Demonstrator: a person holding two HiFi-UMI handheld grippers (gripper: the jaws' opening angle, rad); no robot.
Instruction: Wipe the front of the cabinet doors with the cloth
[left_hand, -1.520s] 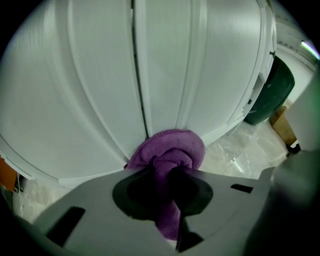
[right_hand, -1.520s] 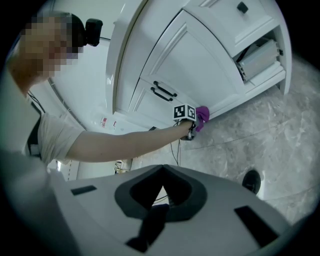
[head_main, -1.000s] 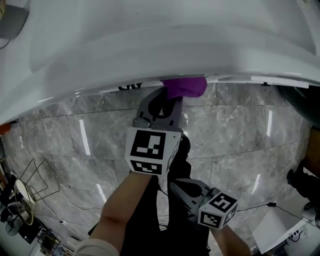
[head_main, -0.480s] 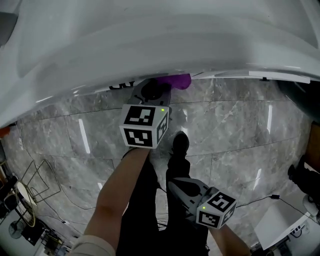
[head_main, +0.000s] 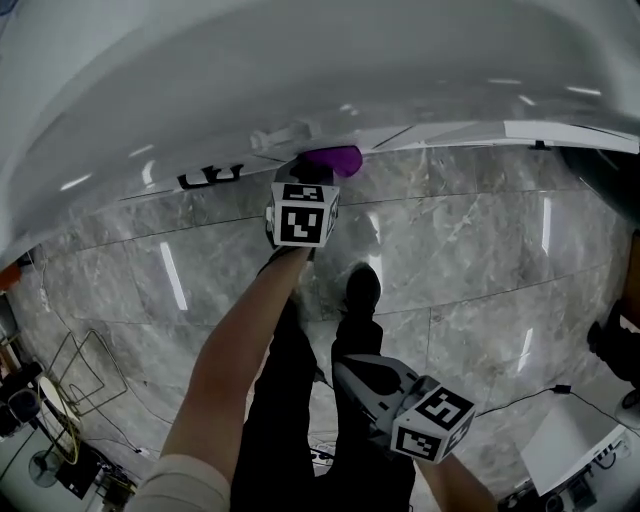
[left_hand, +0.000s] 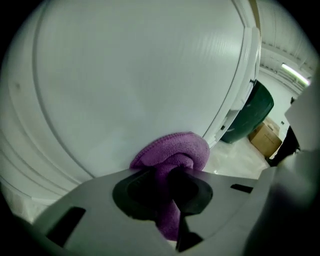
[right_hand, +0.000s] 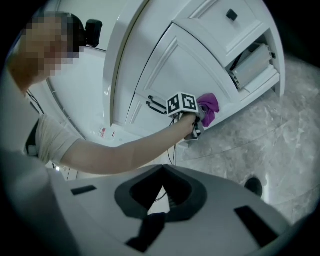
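A purple cloth (head_main: 336, 158) is pinched in my left gripper (head_main: 318, 168) and pressed against the white cabinet door (head_main: 300, 70), near the door's lower edge. In the left gripper view the cloth (left_hand: 176, 151) bunches out past the jaws onto the door panel (left_hand: 140, 75). From the right gripper view, the outstretched arm holds the left gripper (right_hand: 194, 114) and cloth (right_hand: 210, 107) on the door (right_hand: 170, 65), right of a black handle (right_hand: 157, 106). My right gripper (head_main: 347, 372) hangs low by the person's legs, away from the cabinet, its jaws together on nothing.
Grey marble floor (head_main: 450, 260) lies below the cabinet. A black handle (head_main: 208, 178) sits left of the cloth. An open drawer (right_hand: 254, 62) shows at the cabinet's right. A wire frame (head_main: 80, 360) and cables lie at left. A dark green bin (left_hand: 252, 112) and a box (left_hand: 267, 141) stand beyond.
My left gripper has slid farther along the door with the cloth, arm stretching out, so the cloth shows smaller. The right gripper has stayed put.
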